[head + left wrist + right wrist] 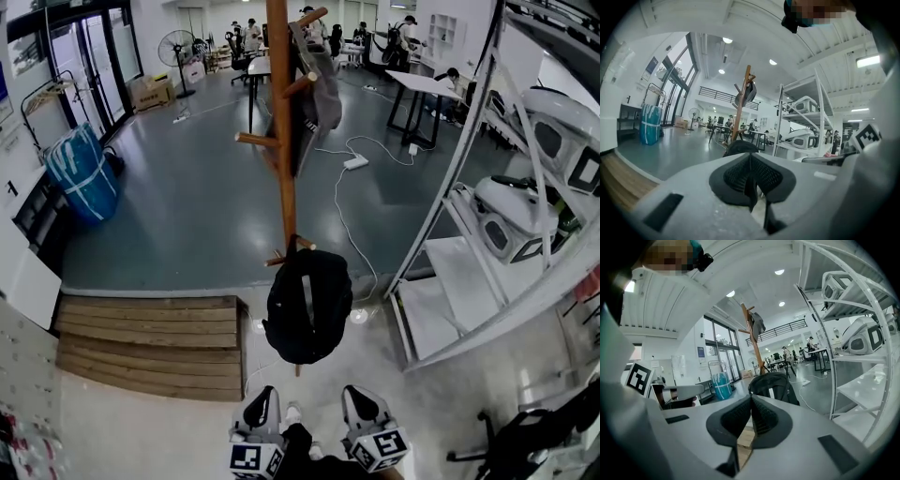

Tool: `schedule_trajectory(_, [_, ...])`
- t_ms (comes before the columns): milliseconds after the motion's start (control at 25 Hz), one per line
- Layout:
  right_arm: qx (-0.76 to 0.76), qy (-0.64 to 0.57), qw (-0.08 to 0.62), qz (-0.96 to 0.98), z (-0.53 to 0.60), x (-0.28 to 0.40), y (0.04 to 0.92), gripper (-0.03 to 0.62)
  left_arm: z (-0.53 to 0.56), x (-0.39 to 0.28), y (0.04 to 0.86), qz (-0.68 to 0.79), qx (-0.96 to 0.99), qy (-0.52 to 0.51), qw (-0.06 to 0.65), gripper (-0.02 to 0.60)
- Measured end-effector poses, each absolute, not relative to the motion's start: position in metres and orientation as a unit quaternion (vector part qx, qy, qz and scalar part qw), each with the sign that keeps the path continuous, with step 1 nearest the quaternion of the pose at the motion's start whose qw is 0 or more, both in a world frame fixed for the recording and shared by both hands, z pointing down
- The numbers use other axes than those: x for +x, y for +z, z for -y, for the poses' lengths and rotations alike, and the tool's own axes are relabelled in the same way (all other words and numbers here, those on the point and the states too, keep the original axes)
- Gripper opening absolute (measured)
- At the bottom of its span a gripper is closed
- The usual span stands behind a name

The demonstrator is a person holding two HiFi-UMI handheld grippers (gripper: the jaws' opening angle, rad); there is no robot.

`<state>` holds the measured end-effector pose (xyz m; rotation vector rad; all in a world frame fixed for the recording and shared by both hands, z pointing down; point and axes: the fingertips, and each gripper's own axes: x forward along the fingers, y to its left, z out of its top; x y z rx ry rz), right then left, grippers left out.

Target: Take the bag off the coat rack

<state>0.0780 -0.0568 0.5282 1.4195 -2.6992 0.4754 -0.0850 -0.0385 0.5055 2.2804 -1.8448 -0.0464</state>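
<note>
The bag (307, 305), a black backpack, hangs low on the coat rack (279, 122), against the front of its wooden pole and just above the rack's foot. It seems to hang by its top loop from one of the lowest pegs, though the bag's own bulk hides the hook-up. A grey jacket (323, 89) hangs from a higher peg on the same rack.

By my reading the task has hardly begun: nothing has been lifted or unhooked, and neither tool touches the bag. All of it is left to do: the reach in, a grip near the top of the bag, the lift clear of the peg, and the carry away from the rack.

The left gripper (261, 401) and the right gripper (362, 397) sit side by side on the near side of the rack, below the bag and apart from it. Both point towards the bag. In each gripper view the two dark pads are pressed together with nothing between them, and the bag shows beyond the tips, ahead and a little above.
</note>
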Motion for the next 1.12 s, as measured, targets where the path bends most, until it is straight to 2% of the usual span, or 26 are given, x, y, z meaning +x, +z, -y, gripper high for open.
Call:
schedule_trajectory(520, [0.474,0.149,0.04,0.867,0.131,0.04,0.524,0.014,0.123,-0.116,0.506,0.603,0.79,-0.025,0.105,0.02])
schedule_trajectory(1120, [0.448,0.159,0.046,0.879,0.179,0.032,0.532,0.014,0.153,-0.128,0.52,0.629,0.769,-0.012,0.109,0.021])
